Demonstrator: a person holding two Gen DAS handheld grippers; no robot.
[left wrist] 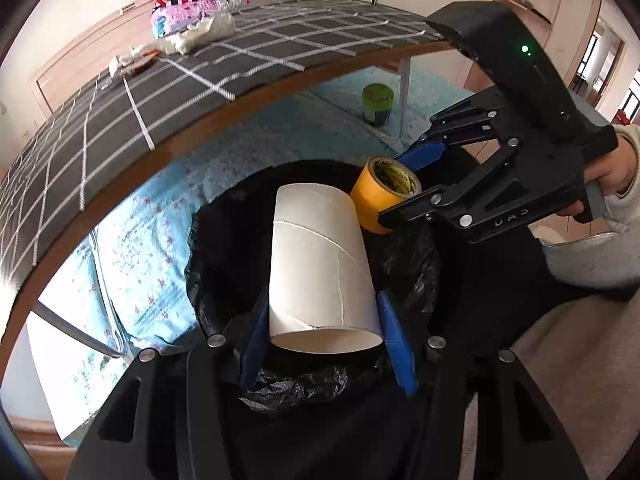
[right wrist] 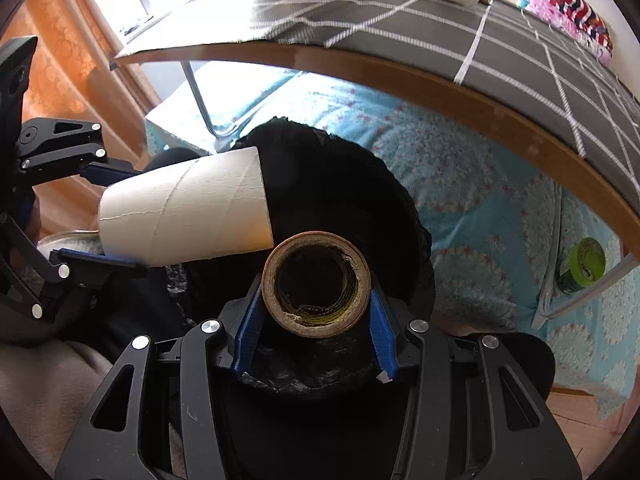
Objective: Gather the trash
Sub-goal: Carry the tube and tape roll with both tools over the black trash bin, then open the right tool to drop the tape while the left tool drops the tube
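**Both pieces poised over the bin**

The left gripper (left wrist: pixel 324 332) is clamped on a white cardboard tube (left wrist: pixel 320 264); the right gripper (right wrist: pixel 316 320) is clamped on a yellow tape roll (right wrist: pixel 316 284). Both hang over the black-lined bin (right wrist: pixel 400 208) beside the surface (left wrist: pixel 120 128). Next move, likely: release both. The bin's inside is too dark to read.

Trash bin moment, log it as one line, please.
left gripper: shut on white cardboard tube | right gripper: shut on yellow tape roll | both over black-lined bin
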